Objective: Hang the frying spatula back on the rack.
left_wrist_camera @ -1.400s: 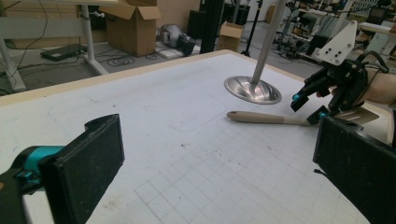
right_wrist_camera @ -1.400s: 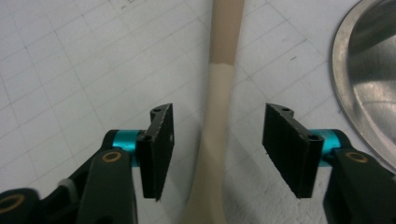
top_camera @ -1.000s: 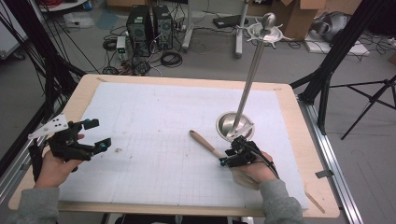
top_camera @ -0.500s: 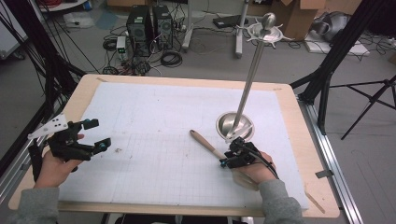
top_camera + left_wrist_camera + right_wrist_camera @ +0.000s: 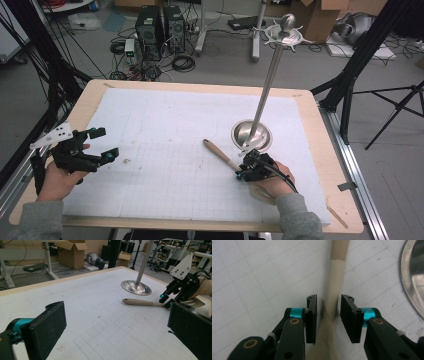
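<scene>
Nearest the person, the right hand-held gripper (image 5: 245,167) straddles the neck of a beige spatula (image 5: 220,153), its jaws parted with a narrow gap showing on each side of the neck in the right gripper view (image 5: 327,311); it is released, not yet clamped. The spatula lies flat on the white gridded mat (image 5: 165,150) of the worktop (image 5: 320,150), its handle pointing away and to the left, its blade end under the right hand. The left hand-held gripper (image 5: 102,145) is held over the left part of the mat, well apart from the spatula, jaws wide and empty, as the left gripper view confirms (image 5: 112,325). Farther off, just beyond the right gripper, stands a metal stand (image 5: 252,136) with a round dished base and a tall slanting pole topped by a knob and a small collar. The step in hand appears to be the grasp of the spatula: the next move calls for shutting the jaws squarely on the neck, then lifting without striking the nearby base. Compared with the earlier frames, both grippers and the spatula hold essentially the same positions; no clear change is visible.
</scene>
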A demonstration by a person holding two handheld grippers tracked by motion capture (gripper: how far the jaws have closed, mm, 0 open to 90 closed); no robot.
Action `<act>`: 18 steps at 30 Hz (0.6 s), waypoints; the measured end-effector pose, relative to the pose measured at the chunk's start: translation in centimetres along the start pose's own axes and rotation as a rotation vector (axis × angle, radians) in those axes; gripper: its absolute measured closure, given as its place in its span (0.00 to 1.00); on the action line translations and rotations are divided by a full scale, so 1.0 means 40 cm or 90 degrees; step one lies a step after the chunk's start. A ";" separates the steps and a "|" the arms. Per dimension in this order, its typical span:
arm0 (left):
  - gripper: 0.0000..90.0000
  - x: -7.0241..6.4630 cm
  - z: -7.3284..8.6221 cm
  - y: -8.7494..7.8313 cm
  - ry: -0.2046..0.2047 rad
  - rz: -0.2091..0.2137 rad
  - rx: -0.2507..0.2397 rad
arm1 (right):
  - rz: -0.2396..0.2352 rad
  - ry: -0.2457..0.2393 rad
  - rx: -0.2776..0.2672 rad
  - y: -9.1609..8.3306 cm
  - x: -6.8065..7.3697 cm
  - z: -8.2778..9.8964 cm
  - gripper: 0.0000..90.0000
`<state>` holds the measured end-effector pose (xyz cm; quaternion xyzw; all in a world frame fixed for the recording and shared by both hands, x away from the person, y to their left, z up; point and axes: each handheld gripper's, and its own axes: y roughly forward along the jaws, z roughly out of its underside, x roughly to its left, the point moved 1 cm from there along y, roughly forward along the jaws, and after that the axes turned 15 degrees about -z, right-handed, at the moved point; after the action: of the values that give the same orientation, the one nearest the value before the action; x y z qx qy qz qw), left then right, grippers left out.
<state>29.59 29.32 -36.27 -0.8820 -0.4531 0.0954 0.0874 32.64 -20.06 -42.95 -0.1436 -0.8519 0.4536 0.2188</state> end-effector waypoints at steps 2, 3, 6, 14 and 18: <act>0.03 -0.001 0.000 0.000 -0.001 0.001 0.000 | 0.003 0.000 0.001 0.000 0.001 0.000 0.80; 0.03 -0.001 0.000 0.001 -0.001 0.001 0.000 | 0.005 0.001 0.001 -0.001 0.001 0.000 0.82; 0.03 -0.001 0.000 0.001 -0.002 0.001 0.000 | 0.001 0.012 -0.004 -0.002 -0.002 0.000 0.84; 0.03 0.000 0.001 0.000 -0.001 0.000 0.001 | -0.011 0.025 -0.010 -0.003 -0.007 -0.001 0.86; 0.03 0.001 0.001 0.001 -0.001 0.000 0.001 | -0.030 0.033 -0.014 -0.006 -0.013 0.001 0.87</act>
<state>29.62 29.36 -36.32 -0.8821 -0.4527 0.0963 0.0880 33.05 -20.46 -42.91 -0.1378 -0.8542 0.4349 0.2494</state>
